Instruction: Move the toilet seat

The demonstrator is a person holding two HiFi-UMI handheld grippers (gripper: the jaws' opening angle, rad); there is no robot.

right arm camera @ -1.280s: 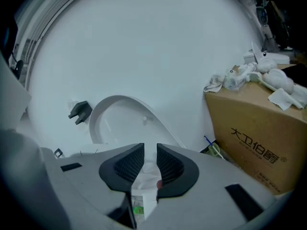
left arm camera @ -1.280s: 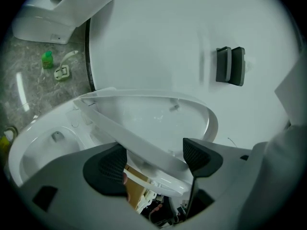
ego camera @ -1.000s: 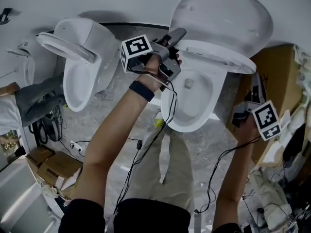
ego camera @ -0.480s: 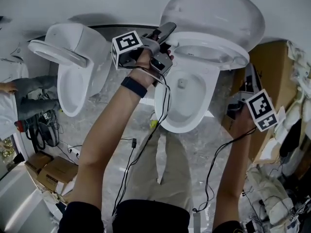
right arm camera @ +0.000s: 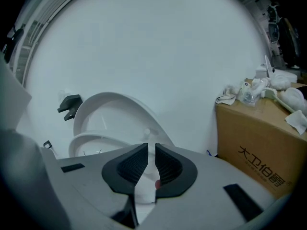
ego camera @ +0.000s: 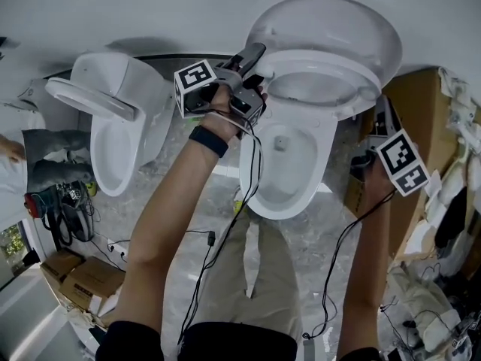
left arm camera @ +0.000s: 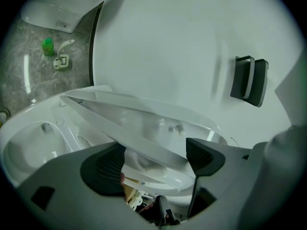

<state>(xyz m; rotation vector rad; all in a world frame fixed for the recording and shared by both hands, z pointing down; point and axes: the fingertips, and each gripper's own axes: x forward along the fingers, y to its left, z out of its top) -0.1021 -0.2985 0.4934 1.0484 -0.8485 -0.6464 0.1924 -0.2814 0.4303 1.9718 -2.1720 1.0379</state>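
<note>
The toilet seat sits at about one o'clock in the head view, tilted partway between the bowl below it and the raised lid behind it, so it is neither down nor fully up. The left gripper is at the seat's nine o'clock edge. In the left gripper view its jaws stand wide apart, and they have just been opening. The seat's thin rim runs slantwise through the gap of that gripper, and neither pad clearly presses on it, so the tool reads as released around the rim rather than clenched on it. The right gripper hangs well apart at the bowl's three o'clock, near the cardboard box. Its jaws have just been closing to a narrow slit with nothing between them, and it seems to play no part for now. The step in hand appears to be the left gripper's business at the rim: either taking hold or letting go of a seat that is mid-swing. If the seat is to travel further, the next move calls for the left pads to close squarely on the rim. They would then have to follow the arc about the rear hinge, because a half-raised seat without a firm hold could drop onto the bowl.
</note>
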